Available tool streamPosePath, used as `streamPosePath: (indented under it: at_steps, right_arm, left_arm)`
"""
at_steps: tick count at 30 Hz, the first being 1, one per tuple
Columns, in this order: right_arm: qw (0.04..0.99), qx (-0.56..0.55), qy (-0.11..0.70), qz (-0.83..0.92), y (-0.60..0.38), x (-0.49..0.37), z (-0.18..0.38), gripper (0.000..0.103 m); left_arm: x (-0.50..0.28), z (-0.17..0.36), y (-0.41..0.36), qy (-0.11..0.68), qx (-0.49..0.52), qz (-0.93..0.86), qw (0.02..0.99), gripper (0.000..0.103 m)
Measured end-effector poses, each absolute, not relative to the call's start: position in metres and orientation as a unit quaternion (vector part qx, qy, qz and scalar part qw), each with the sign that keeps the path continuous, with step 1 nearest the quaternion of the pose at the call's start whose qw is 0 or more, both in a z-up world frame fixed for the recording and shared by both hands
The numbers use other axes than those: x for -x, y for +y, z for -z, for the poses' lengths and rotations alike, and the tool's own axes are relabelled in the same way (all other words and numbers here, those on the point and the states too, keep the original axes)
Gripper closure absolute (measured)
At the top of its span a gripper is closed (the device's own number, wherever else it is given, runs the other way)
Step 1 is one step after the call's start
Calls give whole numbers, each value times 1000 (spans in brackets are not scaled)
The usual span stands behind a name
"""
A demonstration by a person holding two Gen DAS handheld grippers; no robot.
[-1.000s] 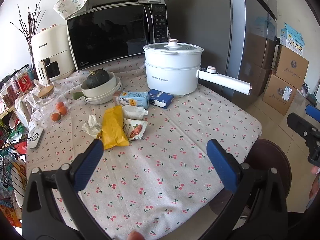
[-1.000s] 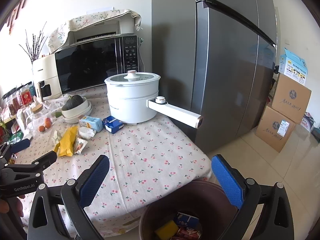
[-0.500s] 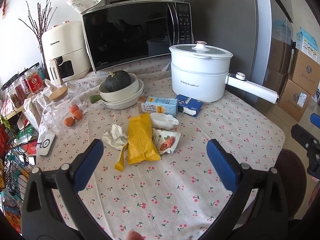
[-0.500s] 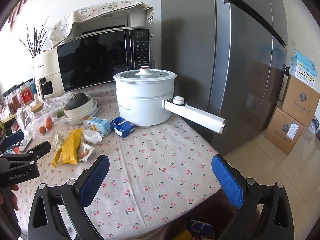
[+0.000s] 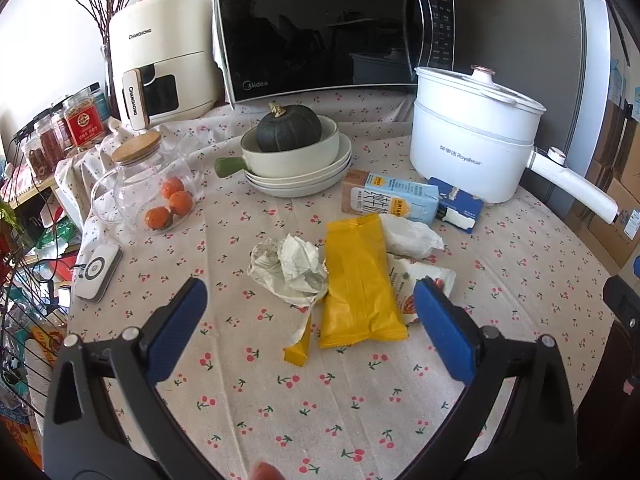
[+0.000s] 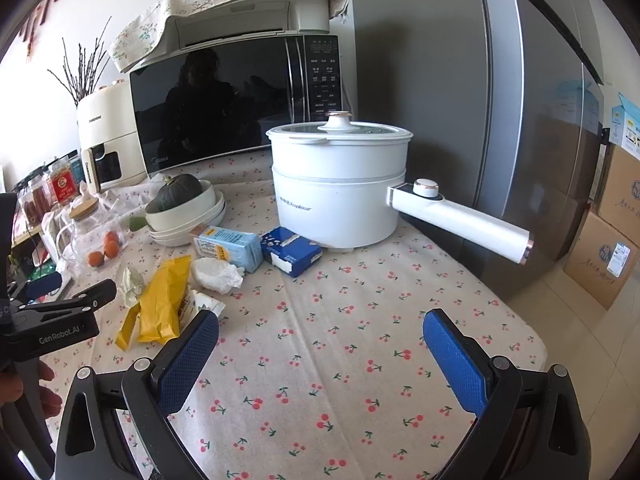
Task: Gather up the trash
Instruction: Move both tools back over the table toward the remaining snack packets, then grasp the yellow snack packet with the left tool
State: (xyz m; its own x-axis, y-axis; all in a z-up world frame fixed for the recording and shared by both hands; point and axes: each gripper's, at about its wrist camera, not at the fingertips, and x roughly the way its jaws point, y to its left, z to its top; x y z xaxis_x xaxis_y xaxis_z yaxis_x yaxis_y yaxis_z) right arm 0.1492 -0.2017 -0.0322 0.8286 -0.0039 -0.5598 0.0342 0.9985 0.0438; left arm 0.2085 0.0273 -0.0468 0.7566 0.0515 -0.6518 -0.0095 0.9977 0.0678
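- Trash lies clustered mid-counter (image 5: 520, 264): yellow wrapper (image 5: 358, 280), crumpled paper (image 5: 290, 268), snack packet (image 5: 416, 284), blue milk carton (image 5: 390, 199).
- Left hand-held gripper (image 5: 310, 312) hovers just before the yellow wrapper, jaws spread, empty.
- Right hand-held gripper (image 6: 320, 356) hangs wide open over bare cloth.

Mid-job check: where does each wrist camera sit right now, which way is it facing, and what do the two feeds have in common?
Left wrist: on the left gripper, open, low over the table, facing the yellow wrapper, tissue and microwave.
Right wrist: on the right gripper, open, further right, facing the pot and fridge; the left gripper shows at its left edge.
Shared: wrapper, cartons, pot, microwave.
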Motion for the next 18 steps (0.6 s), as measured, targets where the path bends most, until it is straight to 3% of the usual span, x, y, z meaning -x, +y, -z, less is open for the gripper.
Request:
streamPosePath:
  at_steps: [13,15,17,18]
  right_arm:
    - [938,-42,343,12,-187,-181,76,0]
    - [937,-45,346,12,-187,-182,79,0]
    - [936,-45,348,12,-186,-183,81,0]
    - [936,-44,349,12,-185,-183,81,0]
  left_arm:
    - [-248,91,17,408,-10,41,912,1]
    - [-252,91,14,409,0,49,911,9]
    - [-256,95,11,416,8,57,907,26]
    - [-259,98,11,423,11,58,904,29]
